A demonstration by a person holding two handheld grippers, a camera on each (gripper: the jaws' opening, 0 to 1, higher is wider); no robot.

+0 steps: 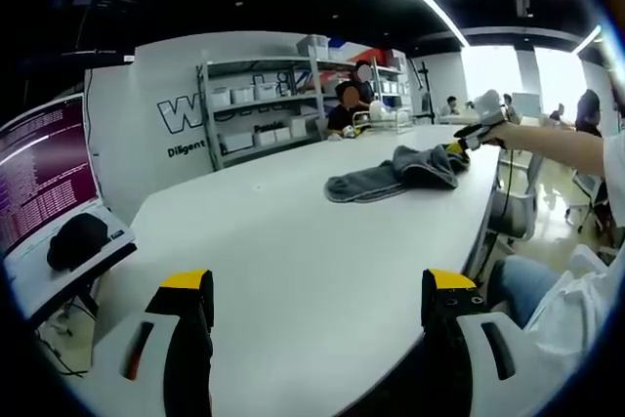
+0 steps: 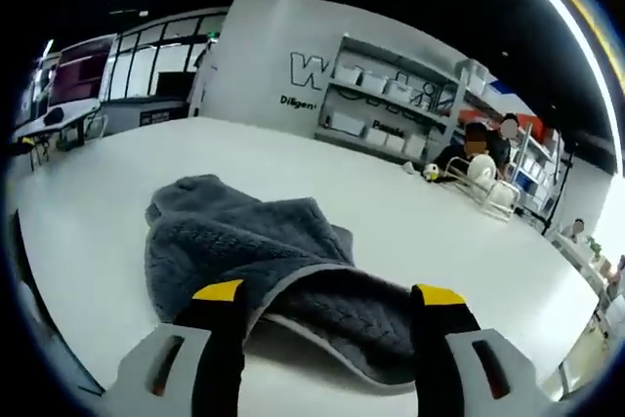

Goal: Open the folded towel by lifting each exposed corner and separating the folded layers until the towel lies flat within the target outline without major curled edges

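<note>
Left gripper (image 1: 317,285): jaws wide apart, nothing between them, low over bare white bench (image 1: 273,241). Towel (image 1: 395,175) sits well ahead of it and off to its right, a rumpled grey heap near the bench's far edge.

Right gripper (image 2: 329,292): jaws spread, straddling the near end of the towel (image 2: 264,251). Grey cloth with a pale hem lies in the gap between the yellow-tipped jaws; can't tell if either jaw actually touches it, no clamp visible. From the left gripper view the right gripper (image 1: 467,142) is at the towel's right end, held by a person's hand (image 1: 508,132) with the forearm stretching back to the right.

Towel state: bunched and folded over itself, layers stacked, not flat. Bulk of it runs ahead and to the left of the right gripper, top layer humped.

Further out from the left gripper: a monitor (image 1: 44,178) with purple screen text at its left, a dark mouse-like object (image 1: 76,239) on the stand under it. Beyond the towel: shelving (image 2: 391,114) with white bins against a wall with lettering, a white dish rack (image 2: 483,183) on the bench's far end, seated people behind.
</note>
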